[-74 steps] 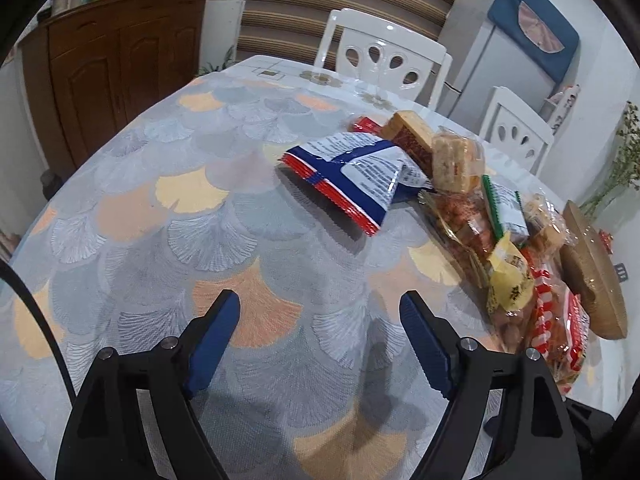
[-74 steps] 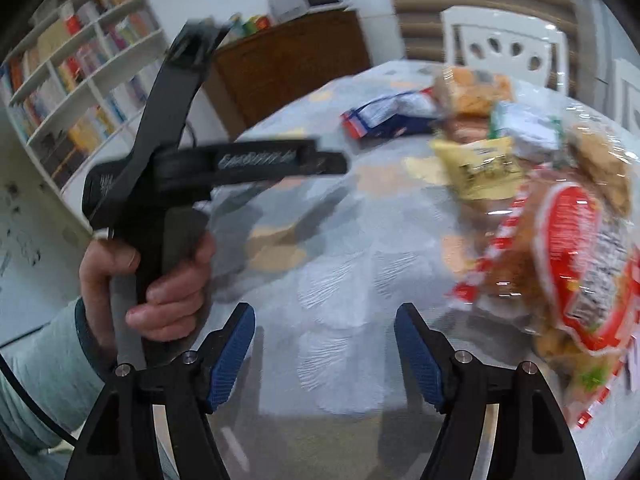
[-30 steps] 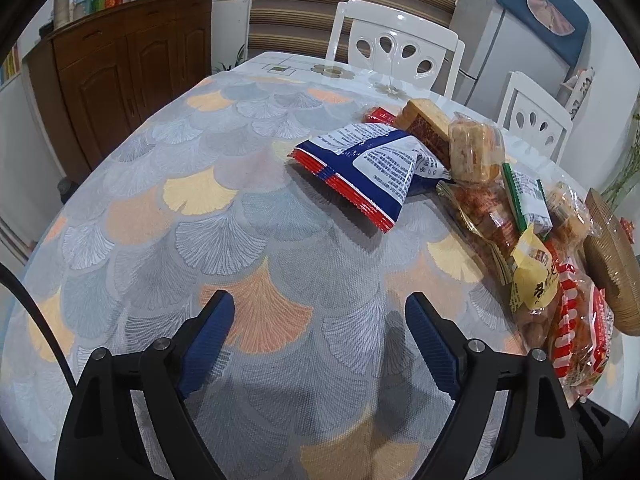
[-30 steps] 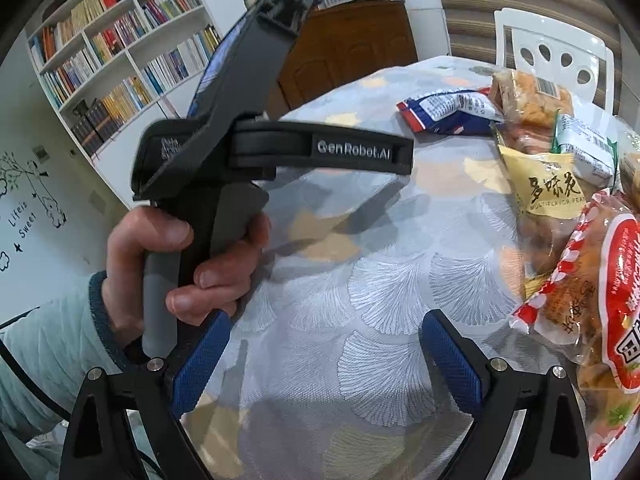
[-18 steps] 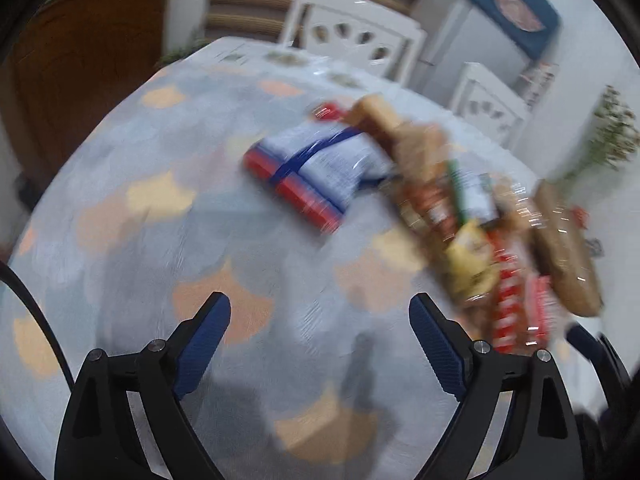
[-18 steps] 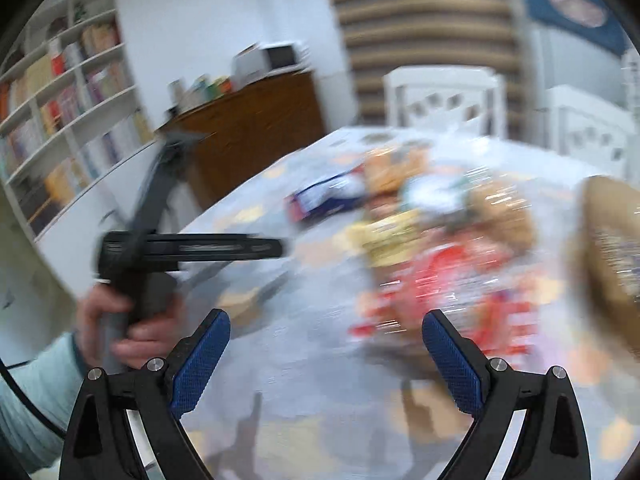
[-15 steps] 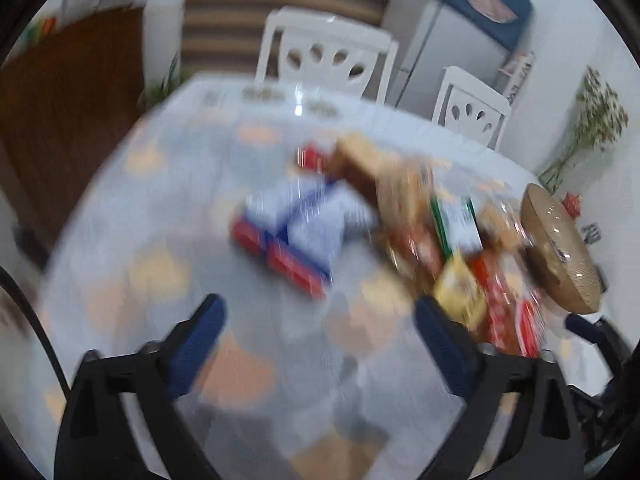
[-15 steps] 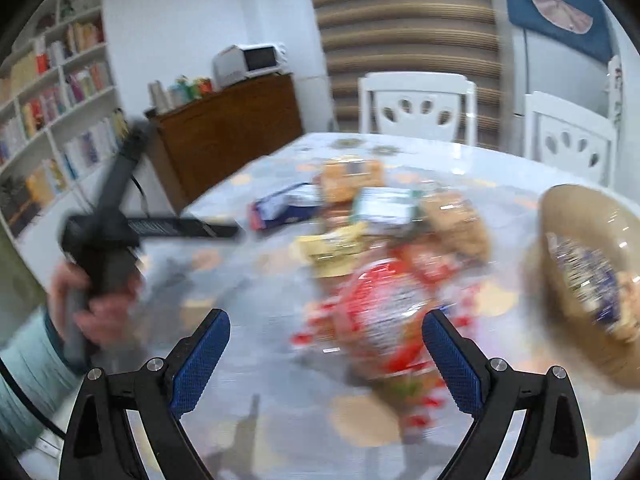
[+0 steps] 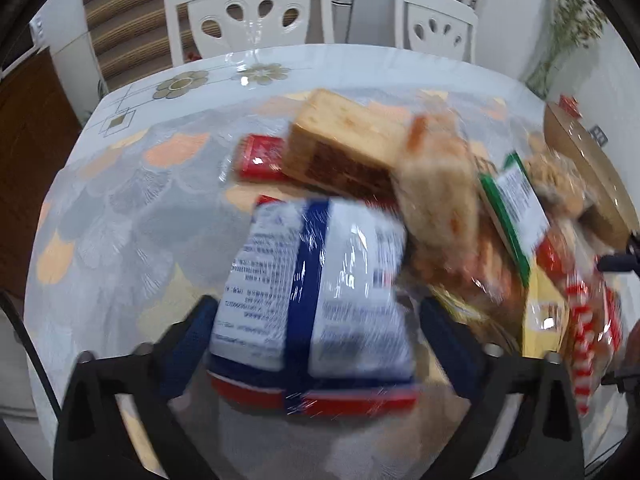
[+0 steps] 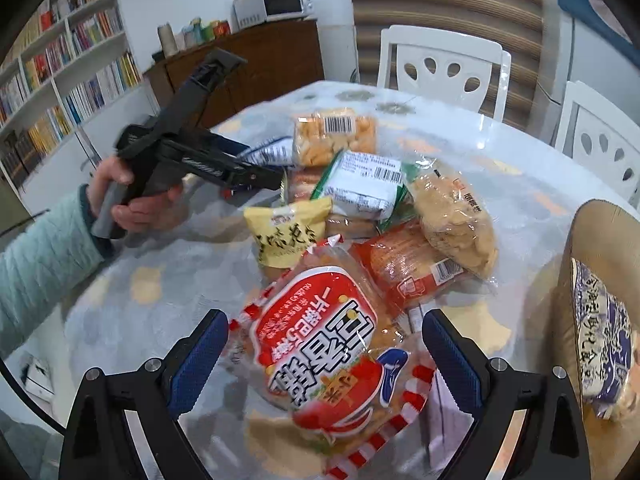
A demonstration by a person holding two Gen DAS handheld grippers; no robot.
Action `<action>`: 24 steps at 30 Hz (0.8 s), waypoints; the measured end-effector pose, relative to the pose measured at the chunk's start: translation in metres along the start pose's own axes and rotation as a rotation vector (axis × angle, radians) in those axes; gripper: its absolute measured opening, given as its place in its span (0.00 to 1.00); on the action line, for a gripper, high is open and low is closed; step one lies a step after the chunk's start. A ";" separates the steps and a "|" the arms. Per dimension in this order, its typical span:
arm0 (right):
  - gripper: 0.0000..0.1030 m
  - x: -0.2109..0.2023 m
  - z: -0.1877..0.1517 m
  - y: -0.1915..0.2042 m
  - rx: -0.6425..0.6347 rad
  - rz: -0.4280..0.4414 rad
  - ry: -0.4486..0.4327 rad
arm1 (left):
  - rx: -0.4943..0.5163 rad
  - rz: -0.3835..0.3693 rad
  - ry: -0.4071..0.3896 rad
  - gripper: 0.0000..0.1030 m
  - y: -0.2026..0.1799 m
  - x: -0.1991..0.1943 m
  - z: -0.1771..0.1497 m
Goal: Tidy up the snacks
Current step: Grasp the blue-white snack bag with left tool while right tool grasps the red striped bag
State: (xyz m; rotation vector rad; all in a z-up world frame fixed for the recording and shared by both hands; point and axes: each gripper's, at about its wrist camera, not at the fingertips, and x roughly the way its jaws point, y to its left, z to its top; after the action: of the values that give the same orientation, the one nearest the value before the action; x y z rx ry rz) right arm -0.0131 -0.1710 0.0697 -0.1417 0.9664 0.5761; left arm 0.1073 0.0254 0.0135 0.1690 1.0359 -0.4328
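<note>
Snack packs are piled on a round table with a fan-pattern cloth (image 9: 120, 220). A blue and white bag (image 9: 320, 300) with a red edge lies between the jaws of my left gripper (image 9: 318, 344), which are closing; the picture is blurred and shows no firm press. Behind the bag sit a tan box (image 9: 344, 140) and a clear cracker pack (image 9: 436, 192). My right gripper (image 10: 324, 360) stands open above a big red and white bag (image 10: 320, 344). A hand (image 10: 148, 204) in a pale green sleeve holds the left tool.
A woven basket (image 10: 576, 240) at the right holds one blue patterned packet (image 10: 604, 344). A yellow bag (image 10: 286, 236), a green and white packet (image 10: 364, 184) and a clear bag (image 10: 452, 216) crowd the pile. White chairs (image 9: 248, 12) and a wine glass (image 9: 250, 40) stand at the far edge.
My left gripper has moved forward from bare cloth to the blue and white bag, which now sits between its jaws. My right gripper has swung right, over the red and white bag.
</note>
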 end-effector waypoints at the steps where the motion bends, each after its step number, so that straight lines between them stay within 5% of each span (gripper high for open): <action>1: 0.94 0.002 -0.001 0.003 -0.005 0.018 0.015 | 0.010 0.024 -0.013 0.84 -0.004 -0.002 -0.005; 3: 0.94 0.004 -0.004 0.012 -0.029 0.034 0.037 | -0.010 0.035 -0.029 0.82 -0.005 -0.005 -0.009; 7: 0.91 0.006 -0.015 0.041 -0.098 -0.100 0.060 | -0.090 0.028 -0.057 0.75 -0.003 -0.017 -0.015; 8: 0.88 0.004 -0.018 0.047 -0.102 -0.135 0.051 | -0.101 0.033 -0.064 0.74 -0.003 -0.020 -0.018; 10: 0.64 -0.001 -0.023 0.050 -0.077 -0.195 0.043 | -0.117 0.061 -0.077 0.73 -0.007 -0.032 -0.027; 13: 0.57 -0.016 -0.031 0.049 0.031 -0.151 0.018 | -0.159 0.080 -0.107 0.73 -0.013 -0.051 -0.047; 24: 0.55 -0.039 -0.053 0.057 0.237 -0.161 0.027 | -0.292 0.029 -0.201 0.73 -0.048 -0.088 -0.121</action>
State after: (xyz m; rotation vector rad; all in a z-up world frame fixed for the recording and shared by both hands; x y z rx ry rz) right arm -0.0989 -0.1575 0.0788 -0.0151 1.0319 0.3099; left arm -0.0474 0.0461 0.0313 -0.1183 0.8859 -0.2626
